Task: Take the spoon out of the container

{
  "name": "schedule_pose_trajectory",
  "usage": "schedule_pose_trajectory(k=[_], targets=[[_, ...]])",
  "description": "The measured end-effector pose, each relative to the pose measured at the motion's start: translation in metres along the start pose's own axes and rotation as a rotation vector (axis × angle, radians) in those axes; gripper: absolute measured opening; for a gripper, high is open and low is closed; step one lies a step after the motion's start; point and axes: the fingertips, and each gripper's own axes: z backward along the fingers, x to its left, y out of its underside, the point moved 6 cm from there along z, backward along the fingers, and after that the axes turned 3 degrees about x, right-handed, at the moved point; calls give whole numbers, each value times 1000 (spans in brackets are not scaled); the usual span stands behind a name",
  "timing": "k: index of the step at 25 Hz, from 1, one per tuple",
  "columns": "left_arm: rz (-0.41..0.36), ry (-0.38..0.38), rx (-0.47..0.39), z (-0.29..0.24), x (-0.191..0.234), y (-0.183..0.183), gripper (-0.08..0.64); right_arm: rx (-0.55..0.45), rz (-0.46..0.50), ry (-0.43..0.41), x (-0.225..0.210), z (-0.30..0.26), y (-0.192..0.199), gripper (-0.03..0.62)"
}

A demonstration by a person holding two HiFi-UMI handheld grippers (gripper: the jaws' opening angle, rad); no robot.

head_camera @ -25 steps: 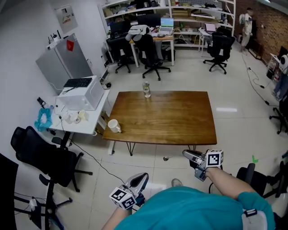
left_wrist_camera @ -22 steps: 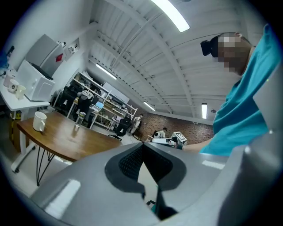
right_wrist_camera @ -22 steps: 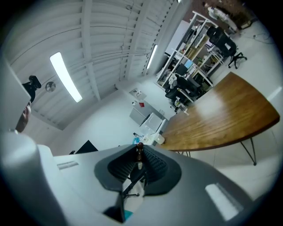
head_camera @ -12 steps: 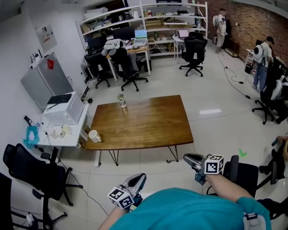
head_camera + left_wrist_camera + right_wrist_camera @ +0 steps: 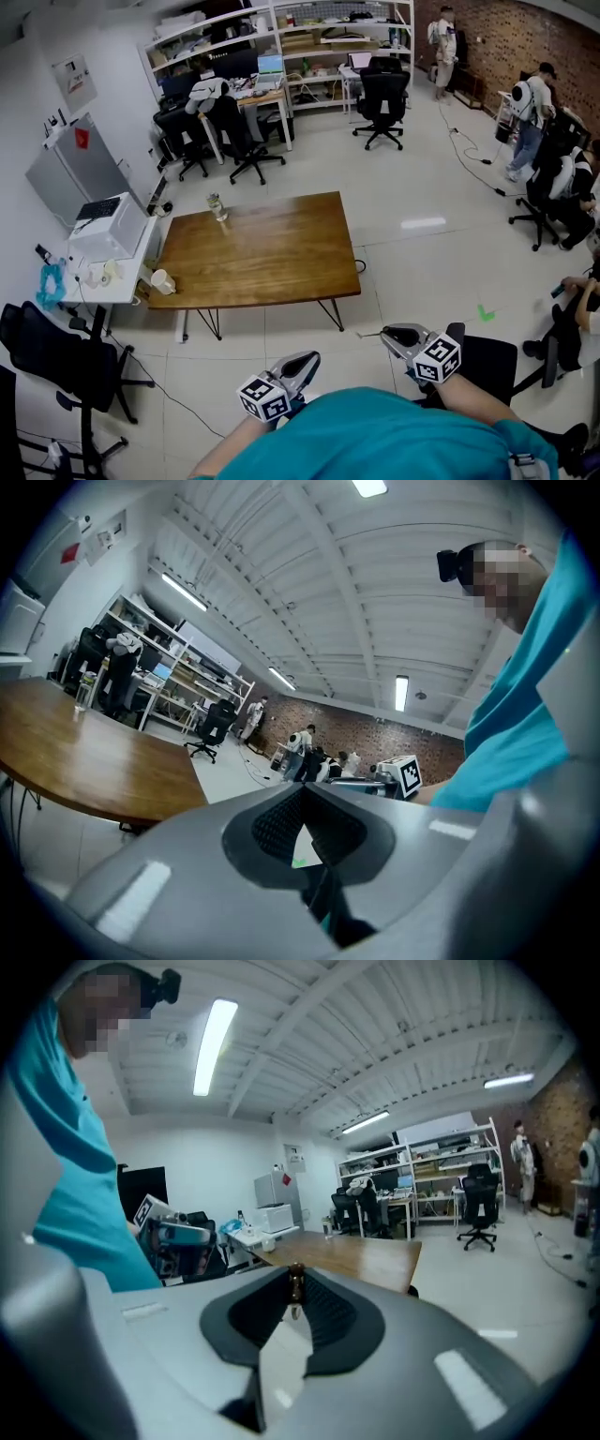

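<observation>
Spoon (image 5: 368,333) out of jar (image 5: 217,206), held well away from tabletop (image 5: 272,253).
Right gripper (image 5: 296,1277) pinches spoon, lower middle of frame; left gripper (image 5: 302,786) closed, empty; jar on tabletop, upper left. Risk: thin handle swivels or slips from pinch.

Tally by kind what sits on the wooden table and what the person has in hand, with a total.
Jar, on the table: 1
Cup, at the table's left edge: 1
Grippers: 2, the left gripper and the right gripper
Spoon, clamped in the right gripper: 1
Total: 5
</observation>
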Motion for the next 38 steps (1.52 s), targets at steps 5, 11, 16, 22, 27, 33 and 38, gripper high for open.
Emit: schedule_pose_trajectory(k=[5,11,16,22,27,33,38], targets=[[-4,-8,-7,-1,5,-1,2,-5,-26,27,-2,9,14,46],[21,-17,-7,10,13,2,2,-15,-29,35,3,3,12,46],[1,-10,-11,17,13,2,2,-11,-28,45,5,3,15,46],[1,-17,-20,15,13,-3,2,-9,-10,41,2,4,7,46],[-11,-16,-19,14,13,-4,2,-2,-8,35,0,3,9,46],[-14,-19,-15,12,12,-3,2,-2,-7,26,-1,5,10,46],[-6,-28,-16,12,11,-2,2,-2,-6,20,-2,3,12,46]])
